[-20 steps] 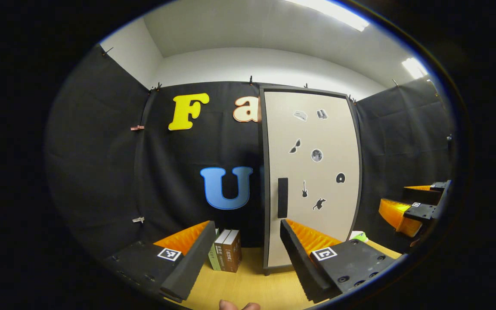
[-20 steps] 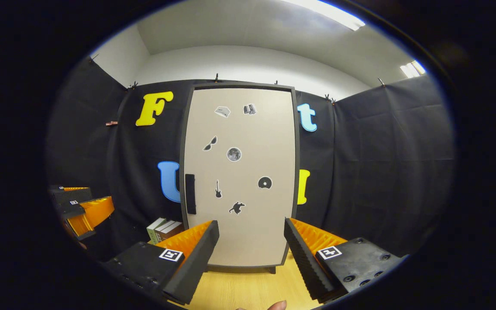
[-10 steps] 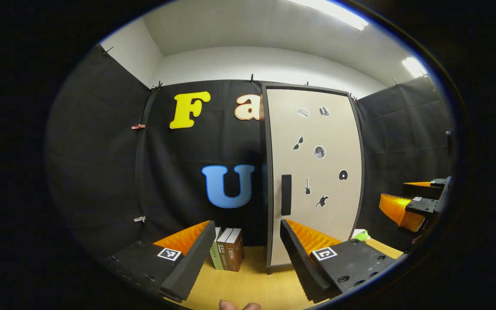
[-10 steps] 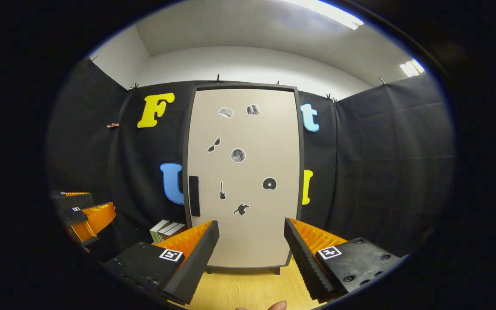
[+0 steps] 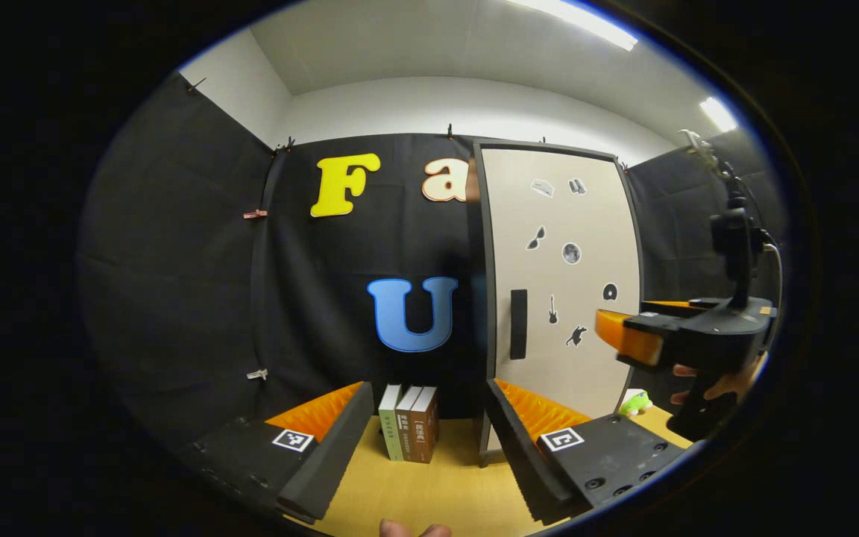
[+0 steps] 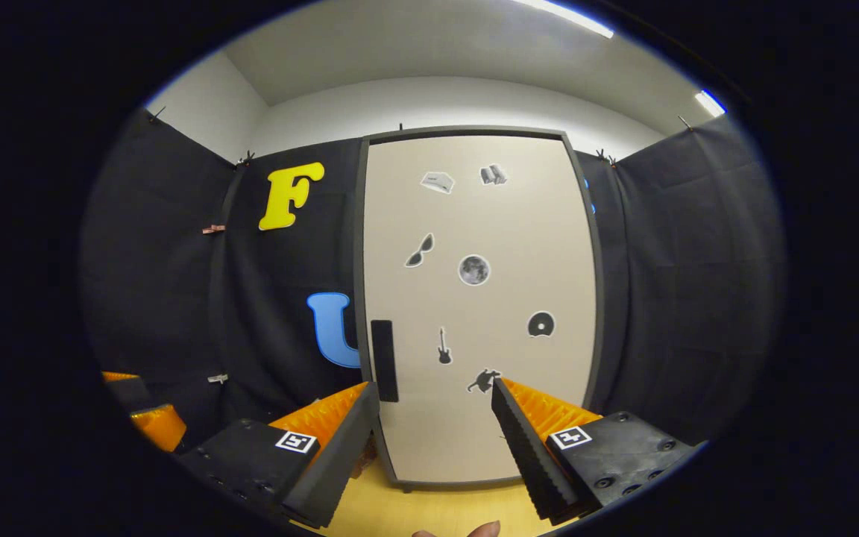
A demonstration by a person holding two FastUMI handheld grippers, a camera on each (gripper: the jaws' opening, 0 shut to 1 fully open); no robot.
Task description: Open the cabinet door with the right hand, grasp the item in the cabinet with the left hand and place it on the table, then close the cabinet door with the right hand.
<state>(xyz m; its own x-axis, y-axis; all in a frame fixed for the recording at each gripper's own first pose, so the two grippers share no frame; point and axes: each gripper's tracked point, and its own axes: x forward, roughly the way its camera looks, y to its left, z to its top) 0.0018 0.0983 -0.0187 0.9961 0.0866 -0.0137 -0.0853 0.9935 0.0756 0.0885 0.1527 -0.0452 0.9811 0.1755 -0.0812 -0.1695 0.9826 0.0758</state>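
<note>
A tall beige cabinet door (image 6: 474, 298) with a dark frame and small stickers stands shut on the wooden table; it shows too in the left gripper view (image 5: 560, 276). Its dark vertical handle (image 6: 384, 360) sits low on the door's left edge, and again at handle (image 5: 518, 324). My right gripper (image 6: 433, 440) is open, close in front of the door's lower part, its left finger just below the handle. My left gripper (image 5: 426, 440) is open over the table, left of the cabinet. The right gripper (image 5: 646, 339), held by a hand, reaches toward the door. The cabinet's inside is hidden.
Three upright books (image 5: 409, 422) stand on the wooden table (image 5: 429, 485) left of the cabinet. A small green and white object (image 5: 634, 403) lies on the table right of the cabinet. Black cloth walls close the booth behind and at both sides.
My right gripper has moved forward toward the door, which looks larger now, with the handle close to its left finger. The left gripper has shifted slightly left and sees the right gripper further in.
</note>
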